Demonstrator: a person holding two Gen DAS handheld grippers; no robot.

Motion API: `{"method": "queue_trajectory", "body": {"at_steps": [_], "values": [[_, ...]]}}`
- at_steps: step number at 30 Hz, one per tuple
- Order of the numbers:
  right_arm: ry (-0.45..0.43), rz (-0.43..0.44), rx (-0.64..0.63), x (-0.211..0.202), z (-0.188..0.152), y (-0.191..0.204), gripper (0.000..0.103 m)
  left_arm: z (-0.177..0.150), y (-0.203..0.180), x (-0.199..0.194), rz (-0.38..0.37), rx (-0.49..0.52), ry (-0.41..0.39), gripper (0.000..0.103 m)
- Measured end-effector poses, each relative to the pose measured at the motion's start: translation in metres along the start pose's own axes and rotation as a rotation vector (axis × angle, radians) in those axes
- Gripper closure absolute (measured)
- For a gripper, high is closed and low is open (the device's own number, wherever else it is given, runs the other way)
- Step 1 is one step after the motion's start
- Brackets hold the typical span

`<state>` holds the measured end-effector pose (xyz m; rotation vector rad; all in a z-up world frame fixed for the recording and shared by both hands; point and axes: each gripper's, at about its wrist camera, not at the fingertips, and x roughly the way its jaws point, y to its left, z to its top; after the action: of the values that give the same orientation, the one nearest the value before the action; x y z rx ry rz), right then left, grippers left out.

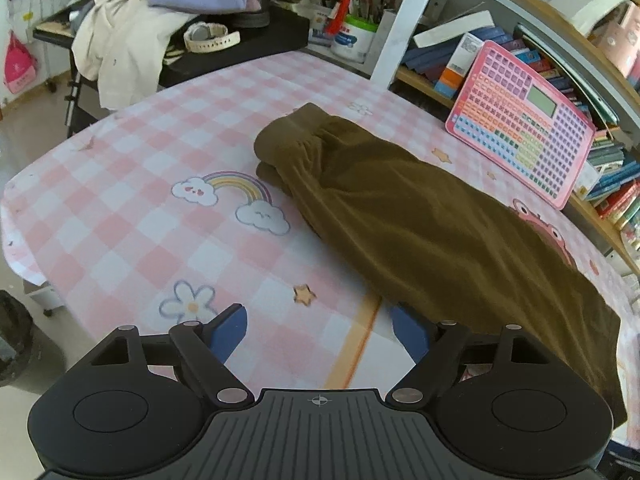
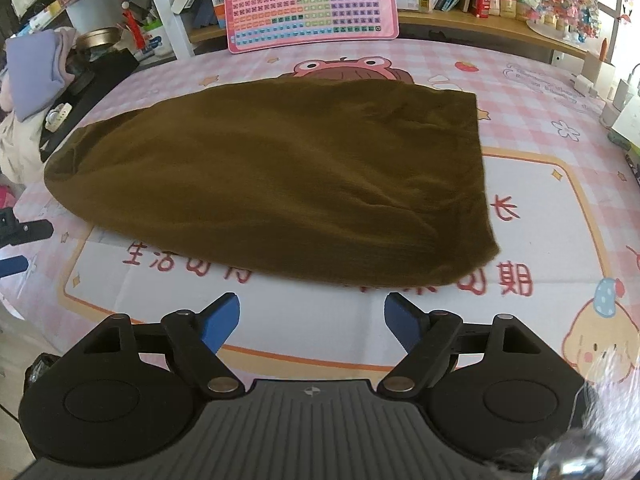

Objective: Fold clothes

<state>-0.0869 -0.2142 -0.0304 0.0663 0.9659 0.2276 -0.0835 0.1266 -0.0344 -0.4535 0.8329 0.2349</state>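
Table (image 2: 540,184): pink checked cloth with cartoon prints, fills most of both views.
Garment (image 2: 280,176): olive-brown, lies flat across frame centre in right view; gathered waistband end toward upper centre in left view (image 1: 400,208).
Keyboard toy (image 2: 308,0): pink, propped against the shelf, top centre.
Left gripper (image 1: 320,332): fingers wide apart, empty, right finger just beside garment edge.
Right gripper (image 2: 312,320): fingers wide apart, empty, just short of garment's near edge.

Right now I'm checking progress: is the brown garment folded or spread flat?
Partly folded: the brown garment lies lengthwise on the tablecloth, doubled layers showing at its gathered end. Both claws are open, off it.
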Motion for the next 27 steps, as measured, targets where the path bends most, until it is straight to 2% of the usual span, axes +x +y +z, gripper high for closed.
{"method": "queue_trajectory", "body": {"at_steps": [7, 11, 17, 22, 27], "values": [[-0.018, -0.044, -0.003, 0.006, 0.007, 0.026, 0.024, 0.022, 0.018, 0.021, -0.059, -0.038, 0.042, 0.021], [-0.054, -0.064, -0.002, 0.005, 0.011, 0.039, 0.024, 0.032, 0.031, 0.032, -0.117, -0.119, 0.069, 0.021], [-0.127, -0.101, -0.003, 0.025, 0.039, 0.062, 0.024, 0.044, 0.054, 0.044, -0.216, -0.272, 0.093, 0.021], [-0.188, -0.136, -0.023, 0.045, 0.064, 0.083, 0.024, 0.051, 0.065, 0.055, -0.280, -0.355, 0.102, 0.021], [-0.196, -0.169, -0.070, 0.088, 0.099, 0.107, 0.024, 0.056, 0.071, 0.063, -0.322, -0.403, 0.118, 0.021]]}}
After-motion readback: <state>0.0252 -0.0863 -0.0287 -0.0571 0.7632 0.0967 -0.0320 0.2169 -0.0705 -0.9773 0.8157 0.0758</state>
